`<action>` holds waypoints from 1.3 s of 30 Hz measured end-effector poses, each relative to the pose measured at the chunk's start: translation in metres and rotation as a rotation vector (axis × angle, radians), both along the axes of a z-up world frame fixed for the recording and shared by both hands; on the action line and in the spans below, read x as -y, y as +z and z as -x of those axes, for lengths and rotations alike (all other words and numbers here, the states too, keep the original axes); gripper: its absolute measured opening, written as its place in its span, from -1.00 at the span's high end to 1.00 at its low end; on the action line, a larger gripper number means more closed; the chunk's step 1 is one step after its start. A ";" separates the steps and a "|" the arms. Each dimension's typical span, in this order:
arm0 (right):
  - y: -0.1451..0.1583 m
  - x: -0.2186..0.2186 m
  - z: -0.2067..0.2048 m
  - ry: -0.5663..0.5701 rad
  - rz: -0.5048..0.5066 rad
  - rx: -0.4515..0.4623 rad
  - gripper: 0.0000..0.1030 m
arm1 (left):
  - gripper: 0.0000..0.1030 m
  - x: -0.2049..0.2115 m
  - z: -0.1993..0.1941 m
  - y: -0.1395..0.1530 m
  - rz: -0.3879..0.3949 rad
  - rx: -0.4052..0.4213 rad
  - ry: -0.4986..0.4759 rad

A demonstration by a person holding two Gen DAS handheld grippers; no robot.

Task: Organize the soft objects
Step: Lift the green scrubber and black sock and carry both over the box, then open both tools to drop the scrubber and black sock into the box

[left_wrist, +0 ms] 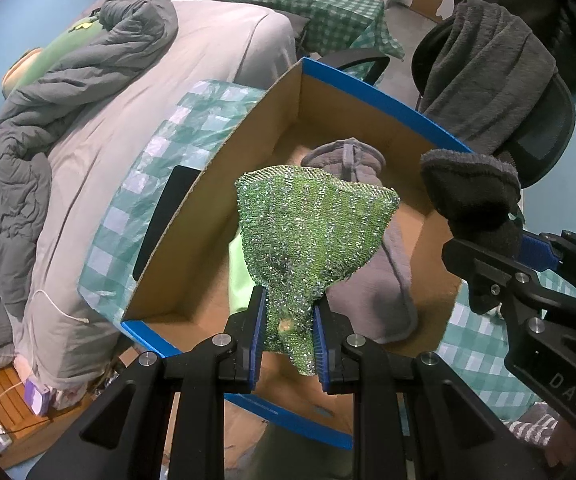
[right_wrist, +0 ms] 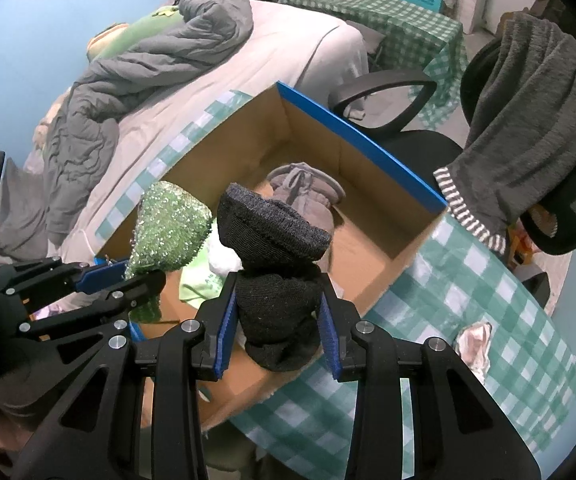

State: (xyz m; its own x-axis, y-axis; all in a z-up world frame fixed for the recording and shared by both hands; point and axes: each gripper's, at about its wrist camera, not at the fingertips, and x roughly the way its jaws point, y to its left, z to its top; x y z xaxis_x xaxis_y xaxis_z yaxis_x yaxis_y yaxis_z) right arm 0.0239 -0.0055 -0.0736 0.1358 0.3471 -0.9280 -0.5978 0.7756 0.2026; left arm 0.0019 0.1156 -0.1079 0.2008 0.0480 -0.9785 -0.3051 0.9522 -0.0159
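Your left gripper (left_wrist: 290, 320) pinches the green sequin cloth (left_wrist: 312, 224) by its narrow lower end, and the wide part fans out beyond the fingertips. Your right gripper (right_wrist: 277, 312) pinches the rolled dark grey sock (right_wrist: 275, 268) around its middle, with the thick cuff standing out past the jaws. Both tongs point steeply down over the near end of the cardboard box (right_wrist: 368, 136) with blue edges.

The relation that matters: the open bottom of the box lies ahead of both tongs and below them. The cloth hangs over the inside of the box, close to the left wall. The sock is nearer to the front wall, so I judge it needs a little more reach forward before you let it go.

Count: one sequin cloth and one sock in the tongs. Inside the box lie one grey fleece garment (right_wrist: 308, 188) and one pale green cloth (right_wrist: 195, 280).
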 end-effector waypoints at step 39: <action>0.000 0.004 -0.010 -0.045 0.014 0.012 -0.20 | -0.01 -0.003 -0.005 -0.004 0.011 -0.034 0.010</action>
